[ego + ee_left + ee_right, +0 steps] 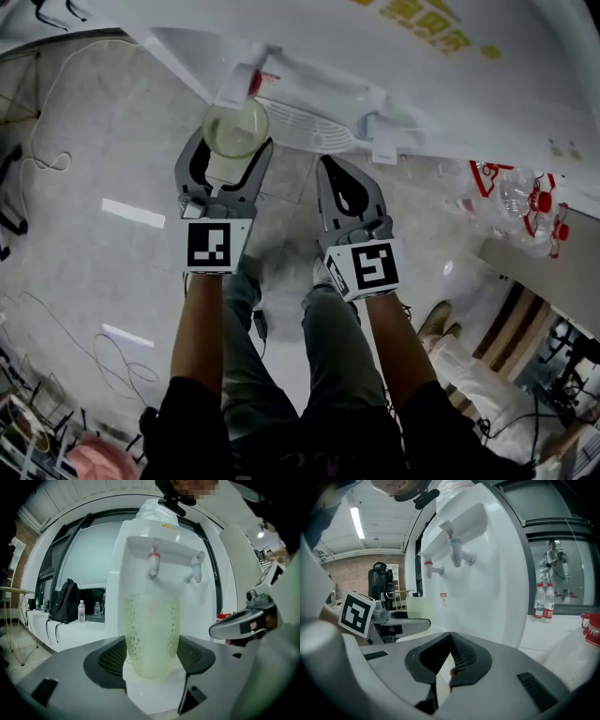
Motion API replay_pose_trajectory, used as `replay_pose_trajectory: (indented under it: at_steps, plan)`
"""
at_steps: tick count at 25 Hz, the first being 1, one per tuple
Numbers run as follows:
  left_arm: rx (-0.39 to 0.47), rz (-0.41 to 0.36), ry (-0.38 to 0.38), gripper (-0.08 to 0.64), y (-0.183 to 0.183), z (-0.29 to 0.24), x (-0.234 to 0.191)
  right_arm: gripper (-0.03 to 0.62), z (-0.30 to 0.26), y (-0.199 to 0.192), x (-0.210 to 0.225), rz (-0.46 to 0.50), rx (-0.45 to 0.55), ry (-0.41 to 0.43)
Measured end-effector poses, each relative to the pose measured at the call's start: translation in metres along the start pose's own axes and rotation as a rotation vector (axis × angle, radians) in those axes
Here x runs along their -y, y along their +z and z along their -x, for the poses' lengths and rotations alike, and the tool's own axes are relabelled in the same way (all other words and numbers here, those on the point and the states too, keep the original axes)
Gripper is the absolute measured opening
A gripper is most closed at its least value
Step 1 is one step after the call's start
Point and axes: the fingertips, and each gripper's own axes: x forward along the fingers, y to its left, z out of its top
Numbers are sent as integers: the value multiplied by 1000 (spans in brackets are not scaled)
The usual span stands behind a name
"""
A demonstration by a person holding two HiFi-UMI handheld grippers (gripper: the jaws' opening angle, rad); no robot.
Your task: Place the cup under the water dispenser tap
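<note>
Fingers (105,657) of the left gripper (232,150) are pinching a pale green, dimple-patterned cup (151,637) by its lower sides, holding it upright in front of the white water dispenser (136,581), with its rim sitting just below the red-capped tap (153,565). Beside it the right gripper (450,639) is hovering nearer the white tap (196,570), its fingers pressing together with nothing between them. Both forearms (202,319) are reaching out above the grey floor (94,141).

Your left gripper (234,150) holds the pale green cup (235,127) right under the red tap (253,82) of the white dispenser (403,75). Your right gripper (332,167) is beside it, jaws together, with nothing in them.
</note>
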Motion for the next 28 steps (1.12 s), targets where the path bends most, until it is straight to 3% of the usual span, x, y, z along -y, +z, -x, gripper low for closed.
replay_pose_trajectory:
  at_steps: [14, 22, 28]
  plan:
    - [32, -2, -21, 342, -15, -31, -1, 14, -8, -12, 3, 14, 3, 4]
    - [-30, -53, -47, 344, -23, -40, 3, 15, -2, -12, 4, 18, -3, -1]
    - [-35, -47, -58, 364, -23, -36, 4, 14, 3, -10, 2, 20, -4, 2]
